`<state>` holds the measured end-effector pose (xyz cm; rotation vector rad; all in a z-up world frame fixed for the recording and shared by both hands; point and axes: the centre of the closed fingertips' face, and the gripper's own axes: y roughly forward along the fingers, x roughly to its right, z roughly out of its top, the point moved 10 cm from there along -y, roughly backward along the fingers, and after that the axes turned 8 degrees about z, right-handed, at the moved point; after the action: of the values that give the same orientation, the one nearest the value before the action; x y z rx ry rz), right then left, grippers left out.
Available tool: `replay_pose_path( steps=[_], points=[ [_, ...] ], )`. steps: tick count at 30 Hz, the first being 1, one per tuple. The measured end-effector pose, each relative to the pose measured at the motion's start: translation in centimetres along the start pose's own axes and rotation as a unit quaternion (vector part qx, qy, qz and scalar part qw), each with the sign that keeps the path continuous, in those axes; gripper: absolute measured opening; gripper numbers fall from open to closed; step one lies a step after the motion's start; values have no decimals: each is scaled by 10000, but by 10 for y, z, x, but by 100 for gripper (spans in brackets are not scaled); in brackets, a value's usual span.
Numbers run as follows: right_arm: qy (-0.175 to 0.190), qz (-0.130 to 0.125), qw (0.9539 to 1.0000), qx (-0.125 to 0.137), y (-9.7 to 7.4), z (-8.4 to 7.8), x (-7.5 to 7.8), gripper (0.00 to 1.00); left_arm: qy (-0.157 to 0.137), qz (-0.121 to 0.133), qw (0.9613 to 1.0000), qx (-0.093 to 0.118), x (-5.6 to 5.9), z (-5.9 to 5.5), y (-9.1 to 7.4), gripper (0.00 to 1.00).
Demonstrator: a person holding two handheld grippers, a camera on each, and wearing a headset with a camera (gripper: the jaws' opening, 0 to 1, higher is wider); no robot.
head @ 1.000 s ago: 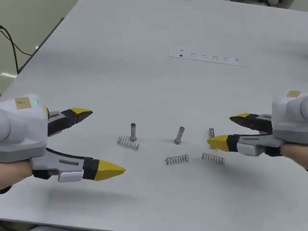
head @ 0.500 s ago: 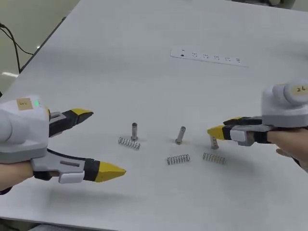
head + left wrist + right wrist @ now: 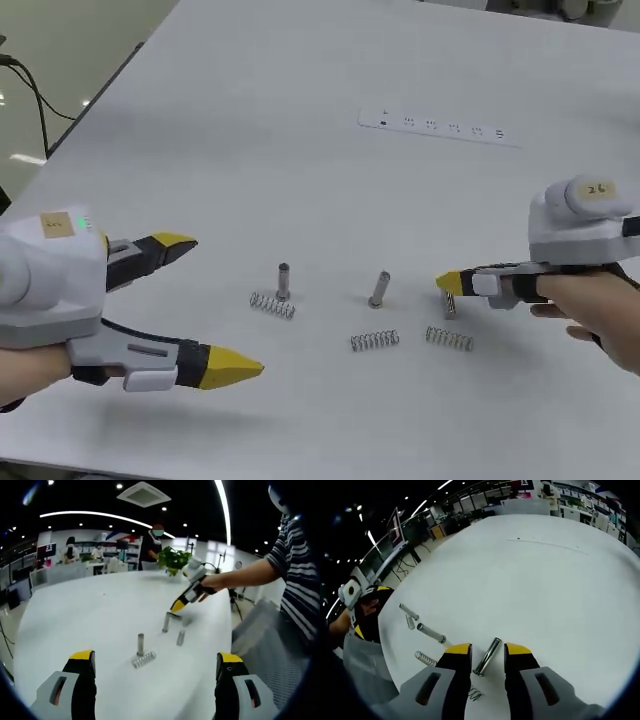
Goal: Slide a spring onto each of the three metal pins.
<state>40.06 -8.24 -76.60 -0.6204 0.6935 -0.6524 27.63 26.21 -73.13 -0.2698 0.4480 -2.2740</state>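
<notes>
On a white table (image 3: 300, 170), three short metal pins are stood upright in a row, with a spring laid flat just in front of each: the left pin (image 3: 283, 281) with the left spring (image 3: 272, 305), the middle pin (image 3: 380, 288) with the middle spring (image 3: 375, 341), and the right pin (image 3: 449, 306) with the right spring (image 3: 449, 340). No spring has yet been put on a pin. The right gripper (image 3: 451, 283) is held level at the right pin. In its own view the jaws are seen drawn in close on either side of the shaft, but whether the pin is actually pinched cannot be told. The left gripper (image 3: 208, 305) is held low at the left, well apart from the parts, with its jaws spread wide and nothing between them. The free-standing pin could be tipped over and sent rolling if the jaws were closed off-centre or swung sideways, and the right spring just beside it could be knocked away. A second ago the right gripper's jaws were spread apart beside that pin; since then they have been turned and brought in around it, while the left gripper, pins and springs are unchanged.
</notes>
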Motion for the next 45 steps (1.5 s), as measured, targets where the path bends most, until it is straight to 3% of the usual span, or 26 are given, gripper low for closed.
replay_pose_path(
  steps=[5,8,14,18,25,30,45],
  points=[
    [152,-159,9997,-136,6,1,3,20,-19,8,10000,-41,0,-3,0,98],
    [239,-208,9994,-144,7,2,6,16,-205,-104,9997,38,2,-2,-1,98],
    [273,-251,9987,-342,12,0,5,12,-215,-68,9997,88,-2,0,-1,98],
    [437,-307,9982,-284,12,1,5,10,-200,-85,9997,69,-2,0,0,98],
    [299,-425,9981,-344,14,2,1,8,-170,-102,9998,4,-1,-3,1,98],
    [593,-448,9967,-329,14,1,-1,5,-172,-86,9998,-25,-2,-5,0,98],
    [378,-409,9983,-193,7,2,-3,5,-205,-68,9998,-26,-2,-6,-2,98]
  ],
)
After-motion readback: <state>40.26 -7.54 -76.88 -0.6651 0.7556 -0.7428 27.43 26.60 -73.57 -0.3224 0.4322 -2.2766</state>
